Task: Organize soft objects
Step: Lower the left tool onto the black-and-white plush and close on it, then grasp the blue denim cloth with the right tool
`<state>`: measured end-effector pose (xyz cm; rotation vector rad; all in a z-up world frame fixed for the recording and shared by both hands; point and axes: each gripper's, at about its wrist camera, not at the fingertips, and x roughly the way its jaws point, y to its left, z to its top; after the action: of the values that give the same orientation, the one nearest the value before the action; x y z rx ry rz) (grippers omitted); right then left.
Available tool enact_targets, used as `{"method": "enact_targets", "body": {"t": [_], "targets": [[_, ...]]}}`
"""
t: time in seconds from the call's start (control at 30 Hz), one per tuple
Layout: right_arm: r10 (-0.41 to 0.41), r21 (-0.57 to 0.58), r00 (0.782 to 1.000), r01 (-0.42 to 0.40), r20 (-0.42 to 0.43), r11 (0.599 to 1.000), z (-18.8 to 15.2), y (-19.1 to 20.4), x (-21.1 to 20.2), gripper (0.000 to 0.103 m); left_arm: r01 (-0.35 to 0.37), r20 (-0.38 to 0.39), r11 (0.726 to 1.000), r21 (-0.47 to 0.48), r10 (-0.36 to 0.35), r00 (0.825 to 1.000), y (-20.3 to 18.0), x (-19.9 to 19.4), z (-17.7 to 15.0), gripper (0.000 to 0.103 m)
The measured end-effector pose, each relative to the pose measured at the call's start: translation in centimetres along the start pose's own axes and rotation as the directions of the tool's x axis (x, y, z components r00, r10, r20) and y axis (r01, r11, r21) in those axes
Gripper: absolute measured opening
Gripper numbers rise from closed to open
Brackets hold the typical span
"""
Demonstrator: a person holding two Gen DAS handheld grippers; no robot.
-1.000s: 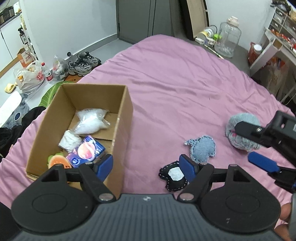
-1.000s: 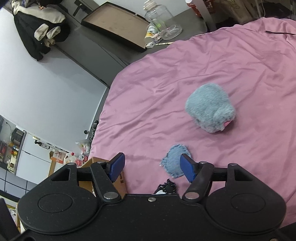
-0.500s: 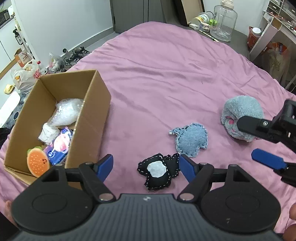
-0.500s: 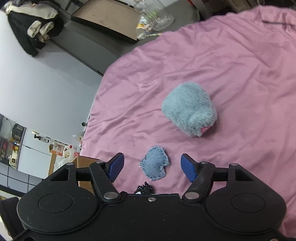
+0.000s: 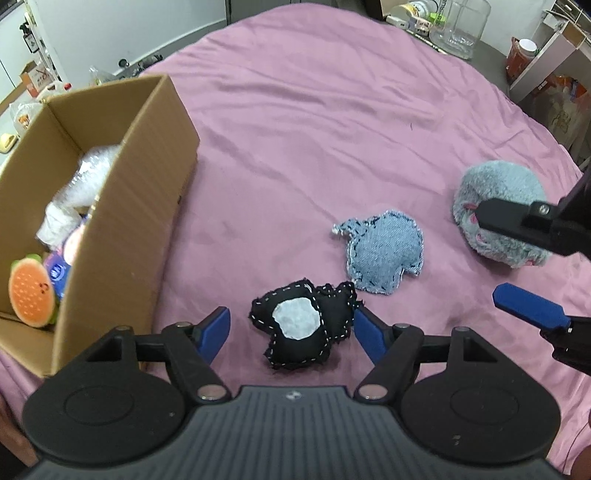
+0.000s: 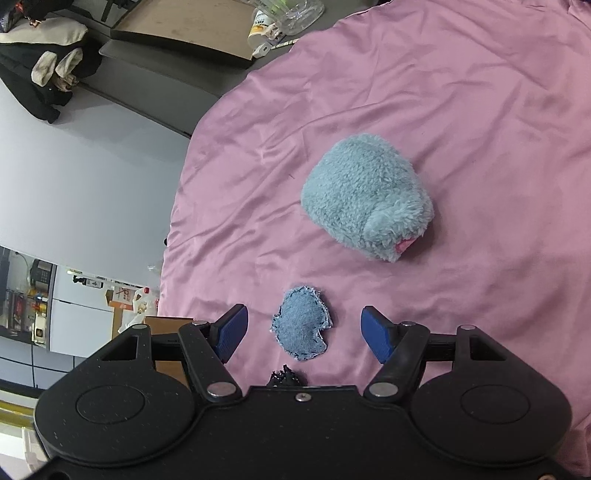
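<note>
On the pink bedspread lie a black stitched pouch with a white patch, a denim pouch and a fluffy blue-grey plush. My left gripper is open, its blue pads either side of the black pouch. My right gripper is open above the denim pouch, with the plush beyond it. The right gripper also shows at the right of the left wrist view, in front of the plush.
An open cardboard box stands at the left, holding a plastic bag, a burger toy and packets. A glass jar and clutter stand on the floor past the bed's far edge.
My left gripper has moved right, away from the box, and lowered around the black pouch. My right gripper has shifted so the denim pouch sits between its fingers.
</note>
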<state>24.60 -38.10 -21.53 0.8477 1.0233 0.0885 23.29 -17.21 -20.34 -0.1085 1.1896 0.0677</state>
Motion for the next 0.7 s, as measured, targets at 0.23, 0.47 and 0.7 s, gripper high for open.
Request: {"method": "enact_targets", "body": {"t": [0.23,0.47,0.7], "targets": [[0.002,-0.007,0.999,-0.002,-0.036,1.0,0.1,0.4,1.6,0.068,0.056,-0.049,0.996,-0.067,-0.059,0.997,1.1,2.0,-0.3,0.042],[-0.001,0.004,0.997,0.001,-0.078,1.0,0.4,0.8,3.7,0.068,0.07,0.003,0.993,-0.099,-0.07,0.998,1.5,0.7,1.0,0.019],[-0.067,-0.053,0.993,0.061,-0.102,0.997,0.1,1.9,5.9,0.068,0.079,0.046,0.993,-0.087,-0.076,0.996,2.2,-0.2,2.3,0.018]]}}
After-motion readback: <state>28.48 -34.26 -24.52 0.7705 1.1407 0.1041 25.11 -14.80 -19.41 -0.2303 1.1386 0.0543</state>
